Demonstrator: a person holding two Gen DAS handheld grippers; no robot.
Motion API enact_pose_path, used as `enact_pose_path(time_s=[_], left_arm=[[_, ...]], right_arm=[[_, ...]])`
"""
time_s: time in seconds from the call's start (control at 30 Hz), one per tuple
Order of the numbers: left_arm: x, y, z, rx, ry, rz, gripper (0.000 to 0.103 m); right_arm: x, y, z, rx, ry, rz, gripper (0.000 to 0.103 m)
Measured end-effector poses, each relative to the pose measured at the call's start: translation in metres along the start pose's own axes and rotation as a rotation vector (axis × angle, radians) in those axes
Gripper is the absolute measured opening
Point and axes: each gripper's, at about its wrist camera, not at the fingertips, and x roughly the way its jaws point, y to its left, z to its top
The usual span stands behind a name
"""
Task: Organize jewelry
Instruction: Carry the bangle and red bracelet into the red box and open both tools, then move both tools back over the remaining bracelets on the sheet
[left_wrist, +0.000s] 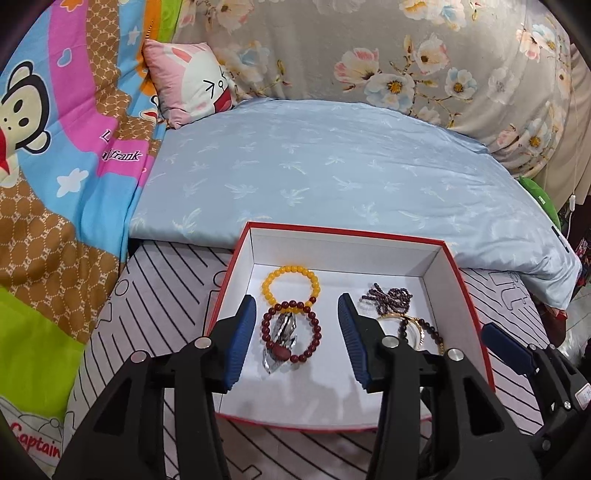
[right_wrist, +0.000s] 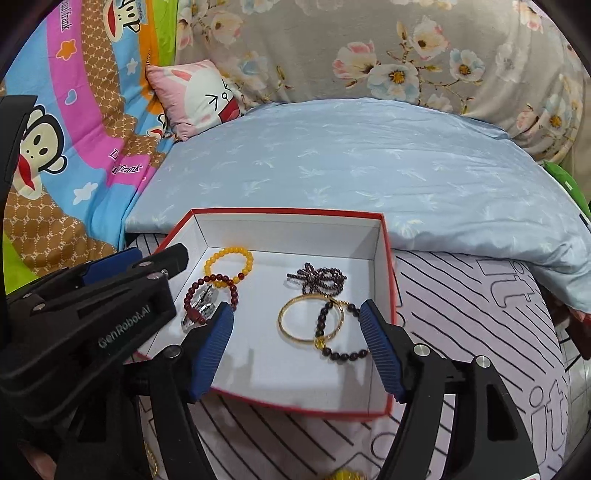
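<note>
A red box with a white inside (left_wrist: 436, 258) (right_wrist: 380, 258) lies on a striped cloth. In it are a yellow bead bracelet (left_wrist: 291, 274) (right_wrist: 229, 254), a dark red bead bracelet (left_wrist: 314, 332) (right_wrist: 207, 282) around a silver piece (left_wrist: 282, 330) (right_wrist: 205, 301), a purple bead strand (left_wrist: 388, 297) (right_wrist: 317, 280), a gold bangle (right_wrist: 295, 332) and a dark bead bracelet (right_wrist: 341, 354). My left gripper (left_wrist: 297, 338) is open over the red bracelet. My right gripper (right_wrist: 295, 347) is open over the gold bangle. Both are empty.
A light blue pillow (left_wrist: 332, 166) lies behind the box. A small pink cushion (left_wrist: 192, 81) and a cartoon quilt (left_wrist: 55, 147) are at the left, a floral blanket (left_wrist: 406, 55) at the back. A yellow object (right_wrist: 345, 473) peeks in at the right wrist view's bottom edge.
</note>
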Motion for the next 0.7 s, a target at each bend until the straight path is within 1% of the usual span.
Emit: enact_pose_path(time_s=[0.17, 0.3, 0.47, 0.7], left_arm=[[-0.022, -0.005, -0.011, 0.016, -0.009, 0.003, 0.044], [-0.041, -0.01, -0.023, 0.034, -0.021, 0.006, 0.049], [-0.06, -0.013, -0.037, 0.037, -0.016, -0.004, 0.05], [-0.086, -0.011, -0.057, 0.032, -0.02, -0.006, 0.05]], right_arm=[[-0.026, -0.003, -0.015, 0.017, -0.01, 0.004, 0.069], [-0.046, -0.004, -0.025, 0.03, -0.018, 0.014, 0.069], [-0.071, -0.004, -0.038, 0.039, -0.027, 0.017, 0.07], [-0.096, -0.004, -0.057, 0.038, -0.032, 0.009, 0.07]])
